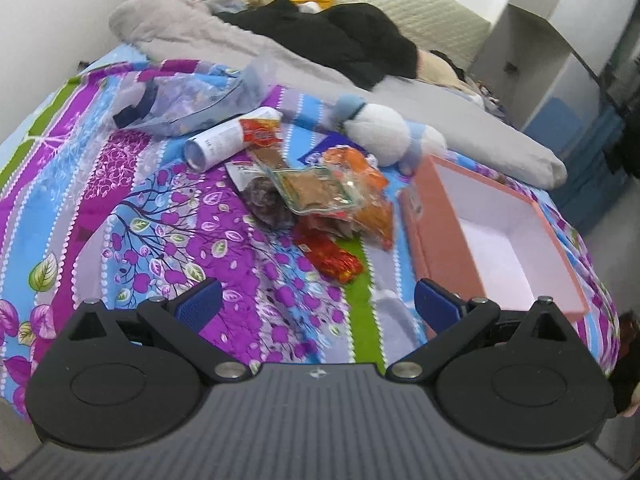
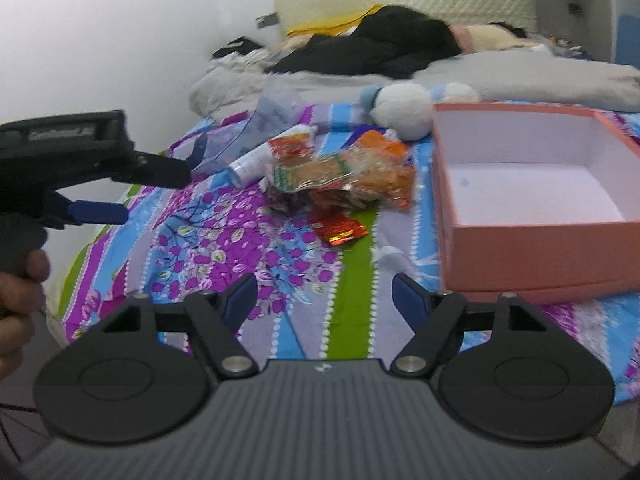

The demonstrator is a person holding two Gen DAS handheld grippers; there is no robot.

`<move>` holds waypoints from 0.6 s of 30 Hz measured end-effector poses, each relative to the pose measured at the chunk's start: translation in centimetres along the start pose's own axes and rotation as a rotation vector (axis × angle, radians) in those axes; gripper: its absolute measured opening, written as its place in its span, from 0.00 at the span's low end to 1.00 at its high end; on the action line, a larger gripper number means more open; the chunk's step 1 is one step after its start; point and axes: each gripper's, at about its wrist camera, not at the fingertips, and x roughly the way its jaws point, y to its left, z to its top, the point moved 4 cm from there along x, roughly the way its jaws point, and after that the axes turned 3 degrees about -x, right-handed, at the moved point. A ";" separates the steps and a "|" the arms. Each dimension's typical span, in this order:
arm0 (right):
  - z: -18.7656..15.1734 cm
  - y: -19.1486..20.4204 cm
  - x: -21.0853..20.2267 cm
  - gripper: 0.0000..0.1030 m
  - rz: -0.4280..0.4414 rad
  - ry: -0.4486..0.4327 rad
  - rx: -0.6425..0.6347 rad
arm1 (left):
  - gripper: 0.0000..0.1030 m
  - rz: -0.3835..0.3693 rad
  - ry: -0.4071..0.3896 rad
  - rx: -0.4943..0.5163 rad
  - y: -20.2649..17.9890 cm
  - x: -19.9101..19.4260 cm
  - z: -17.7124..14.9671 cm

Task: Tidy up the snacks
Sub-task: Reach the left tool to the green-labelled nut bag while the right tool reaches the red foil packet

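the approach step: the snack packets [image 2: 340, 176] lie heaped on the bedspread [image 2: 224, 248], just beside the empty pink box [image 2: 536, 240]. both the left gripper [image 1: 318, 300] and right gripper [image 2: 324, 296] are spread, holding nothing. next, one must pinch a packet, likely the red one [image 2: 338, 230] nearest.

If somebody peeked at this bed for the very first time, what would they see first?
Probably the bright purple, blue and green bedspread. In its middle lies a pile of snack packets, with an empty pink box to the right. Behind the snacks lies a white plush toy.
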 end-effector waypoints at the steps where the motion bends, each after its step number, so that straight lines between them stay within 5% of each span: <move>1: 0.2 0.0 0.7 0.74 0.006 0.007 -0.009 | 0.99 0.004 0.003 -0.008 0.4 0.7 0.3; 13: 2.3 0.0 9.8 0.73 0.021 0.079 -0.115 | 0.98 0.015 0.053 -0.080 3.6 9.8 3.6; 18: 3.2 -0.3 13.6 0.73 0.019 0.118 -0.146 | 0.90 0.017 0.075 -0.100 4.0 13.2 4.6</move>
